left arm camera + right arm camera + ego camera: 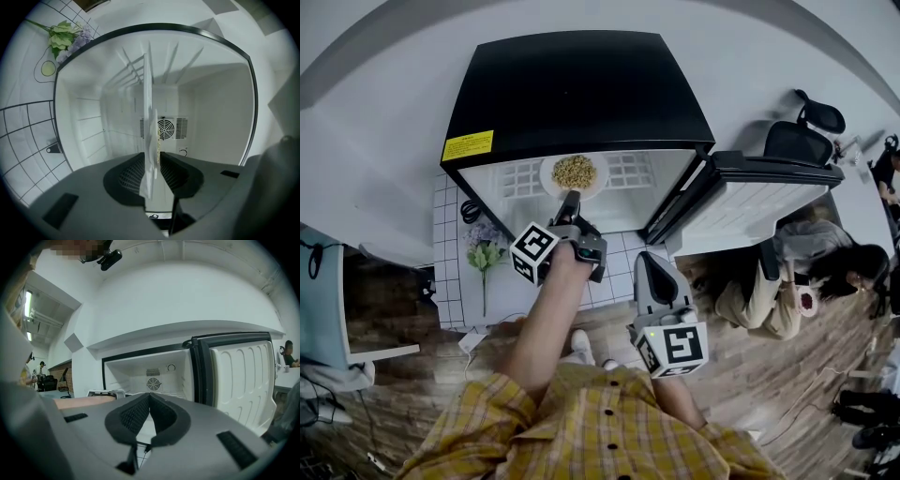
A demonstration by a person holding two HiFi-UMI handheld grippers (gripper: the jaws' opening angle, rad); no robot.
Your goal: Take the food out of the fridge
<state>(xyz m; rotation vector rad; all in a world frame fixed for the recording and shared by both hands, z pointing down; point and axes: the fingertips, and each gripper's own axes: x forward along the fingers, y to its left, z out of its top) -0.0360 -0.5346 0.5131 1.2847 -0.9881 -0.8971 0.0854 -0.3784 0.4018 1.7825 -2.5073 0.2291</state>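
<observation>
Head view: left gripper (570, 200) clamps the plate (598, 178) rim inside the fridge (572, 94), covering its near edge. Right gripper (648, 262), jaws together and empty, hangs outside the fridge by white tiles (445, 225).

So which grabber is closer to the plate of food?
Left. The left gripper is clamped on the rim of the plate at the mouth of the fridge; the right gripper is shut, empty, back outside it.

Floor of white tiles (447, 246): it is carrying the black fridge (572, 94). A bunch of flowers (484, 247) is lying on the tiles left of the fridge, near a black cable (471, 211).
</observation>
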